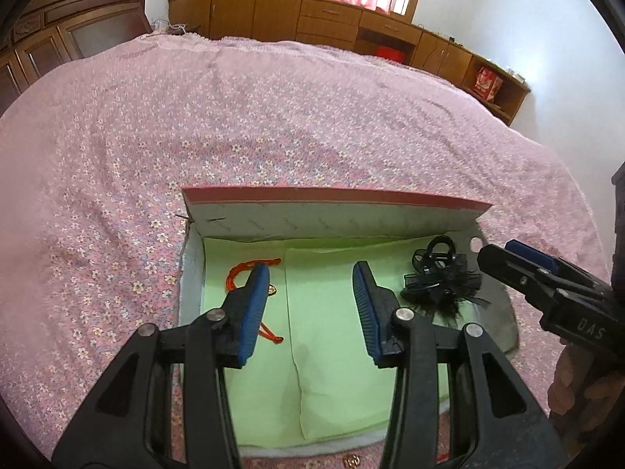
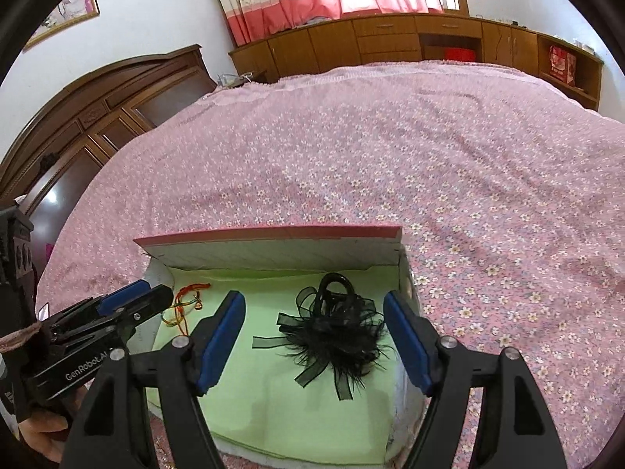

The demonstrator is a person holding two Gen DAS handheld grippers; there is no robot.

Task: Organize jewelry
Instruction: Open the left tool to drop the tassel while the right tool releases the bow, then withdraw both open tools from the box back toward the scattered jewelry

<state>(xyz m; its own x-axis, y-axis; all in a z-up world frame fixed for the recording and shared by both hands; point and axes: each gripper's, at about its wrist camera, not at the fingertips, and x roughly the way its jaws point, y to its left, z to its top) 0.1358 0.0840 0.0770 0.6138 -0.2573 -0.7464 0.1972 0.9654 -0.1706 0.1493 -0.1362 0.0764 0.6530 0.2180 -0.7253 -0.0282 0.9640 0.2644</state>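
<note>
An open box (image 1: 332, 197) with a pink rim and pale green paper lining lies on the bed. In its left part is a red cord (image 1: 239, 269) with a small gold pendant (image 1: 272, 291). In the right part rests a black feathered hair clip (image 1: 437, 277). My left gripper (image 1: 310, 273) hovers open over the lining, its left finger in front of the cord, nothing between the pads. My right gripper (image 2: 312, 301) hangs open above the hair clip (image 2: 336, 330) without touching it. The right wrist view also shows the cord (image 2: 187, 293) and the left gripper (image 2: 156, 291).
A pink flowered bedspread (image 1: 273, 109) surrounds the box on all sides. A small gold item (image 1: 351, 461) lies on the bedspread just in front of the box. A dark wooden headboard (image 2: 97, 117) and wooden cabinets (image 1: 312, 15) line the walls beyond the bed.
</note>
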